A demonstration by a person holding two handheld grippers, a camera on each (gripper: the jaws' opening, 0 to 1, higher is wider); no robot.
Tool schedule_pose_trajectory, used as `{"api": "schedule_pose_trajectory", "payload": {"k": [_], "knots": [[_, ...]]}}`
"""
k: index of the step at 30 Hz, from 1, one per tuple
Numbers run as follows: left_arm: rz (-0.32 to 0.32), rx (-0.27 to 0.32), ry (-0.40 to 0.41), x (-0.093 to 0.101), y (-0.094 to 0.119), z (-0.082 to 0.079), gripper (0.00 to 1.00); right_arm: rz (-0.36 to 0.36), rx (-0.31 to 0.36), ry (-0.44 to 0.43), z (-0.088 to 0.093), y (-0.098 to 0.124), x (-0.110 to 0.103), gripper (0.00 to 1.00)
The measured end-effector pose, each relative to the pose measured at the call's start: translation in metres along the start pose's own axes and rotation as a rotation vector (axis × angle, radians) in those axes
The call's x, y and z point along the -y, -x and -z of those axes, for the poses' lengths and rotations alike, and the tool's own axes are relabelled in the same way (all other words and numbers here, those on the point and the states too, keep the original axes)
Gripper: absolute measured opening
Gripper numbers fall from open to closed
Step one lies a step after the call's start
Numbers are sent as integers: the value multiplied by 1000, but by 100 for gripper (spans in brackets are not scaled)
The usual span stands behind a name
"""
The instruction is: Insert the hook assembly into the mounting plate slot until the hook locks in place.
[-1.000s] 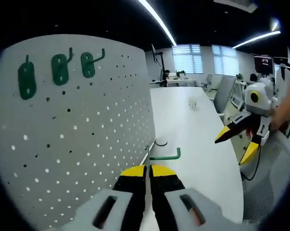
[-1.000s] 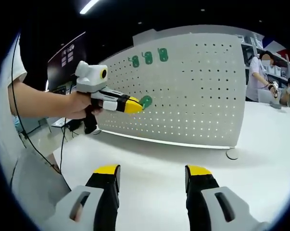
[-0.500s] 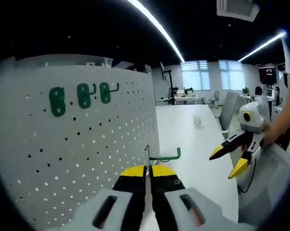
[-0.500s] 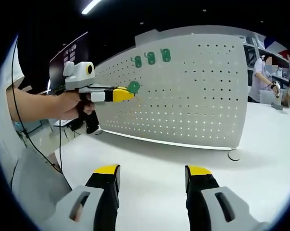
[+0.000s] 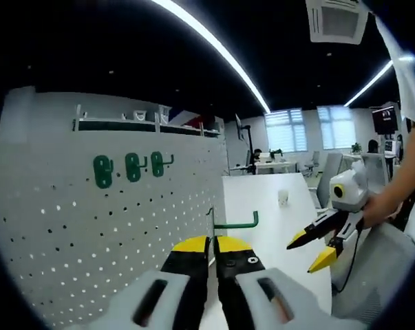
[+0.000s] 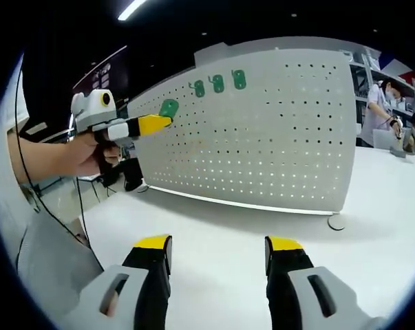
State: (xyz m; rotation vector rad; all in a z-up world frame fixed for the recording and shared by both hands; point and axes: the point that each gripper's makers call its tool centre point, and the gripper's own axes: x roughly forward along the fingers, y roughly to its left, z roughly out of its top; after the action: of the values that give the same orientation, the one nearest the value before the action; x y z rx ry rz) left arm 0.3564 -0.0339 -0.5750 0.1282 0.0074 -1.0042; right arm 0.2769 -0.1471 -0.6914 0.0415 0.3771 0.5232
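A white pegboard mounting plate (image 5: 111,227) (image 6: 276,137) stands upright on the white table. Three green hooks (image 5: 131,168) (image 6: 218,84) hang in a row near its top. My left gripper (image 5: 211,243) is shut on a fourth green hook (image 5: 235,223) (image 6: 168,108), held in the air beside the plate and apart from it. In the right gripper view that gripper (image 6: 152,124) sits at upper left in a person's hand. My right gripper (image 6: 217,244) hangs open over the table with nothing between its jaws, and appears at the right of the left gripper view (image 5: 314,249).
The white table (image 6: 221,240) runs past the plate's right end, where a small foot (image 6: 336,221) sticks out. A small cup (image 5: 283,199) stands far down the table. People work at shelves at the far right (image 6: 389,103). Desks and chairs fill the background.
My left gripper has risen and drawn back from the plate with the hook in it, toward the height of the top row. My right gripper has stayed put, open.
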Motion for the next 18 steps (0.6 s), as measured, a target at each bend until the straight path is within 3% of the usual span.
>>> {"api": "schedule_pose_trajectory", "payload": {"k": [3, 6, 18], "knots": [[-19, 48, 9, -1, 7, -9, 2, 0, 1, -2, 0, 0, 0, 53], [-36, 58, 22, -4, 10, -11, 2, 1, 2, -3, 0, 0, 1, 53], [-42, 55, 33, -5, 10, -9, 2, -8, 24, -11, -5, 1, -1, 53]]}}
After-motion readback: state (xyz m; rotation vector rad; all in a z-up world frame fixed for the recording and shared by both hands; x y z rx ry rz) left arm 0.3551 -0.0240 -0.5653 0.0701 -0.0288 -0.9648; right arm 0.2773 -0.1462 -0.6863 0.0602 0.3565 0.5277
